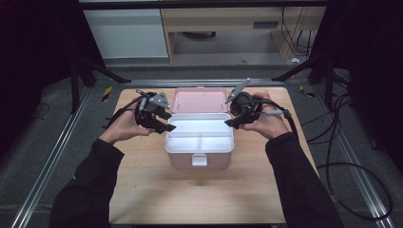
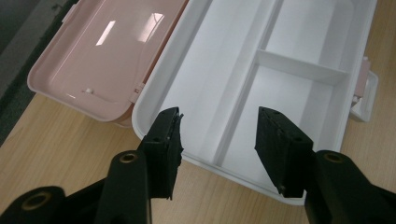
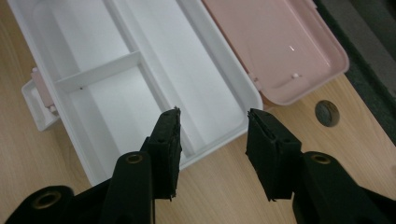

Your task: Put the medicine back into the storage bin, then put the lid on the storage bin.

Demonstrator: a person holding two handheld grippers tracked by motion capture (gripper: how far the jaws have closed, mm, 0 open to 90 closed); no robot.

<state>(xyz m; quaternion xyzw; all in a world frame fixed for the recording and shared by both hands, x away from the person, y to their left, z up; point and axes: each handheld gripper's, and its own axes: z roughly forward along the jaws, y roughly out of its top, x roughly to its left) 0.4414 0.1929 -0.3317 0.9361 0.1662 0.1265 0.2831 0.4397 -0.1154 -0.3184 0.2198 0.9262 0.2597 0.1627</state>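
One wooden counter (image 1: 142, 190), one pink box (image 1: 199, 159) at its centre, two grippers, two hands, two dark sleeves coming in from the bottom of the high view.

Left gripper (image 1: 167, 128): held in the left hand (image 1: 124, 127), just off the box's left end, near its top-left corner. Fingers (image 2: 164, 144) spread about halfway apart, nothing between them. In the left gripper view they hang above the tray's near rim, not touching it.

Box: open, one pink lid (image 1: 199, 100) folded back flat behind it, glossy inside. One white tray (image 1: 199, 133) sits in the top of the box, with three compartments: one long one on the lid side, two shorter ones on the latch side split by one cross divider. All three bare. One white latch (image 1: 199, 160) on the front wall.

Right gripper (image 1: 230, 123): held in the right hand (image 1: 268, 124), just off the box's right end, near the top-right corner. Fingers (image 3: 167, 140) parted roughly halfway, gripping nothing; in the right gripper view they sit over the tray's corner and bare wood.

One round dark grommet (image 3: 327, 113) in the counter near the lid's corner.
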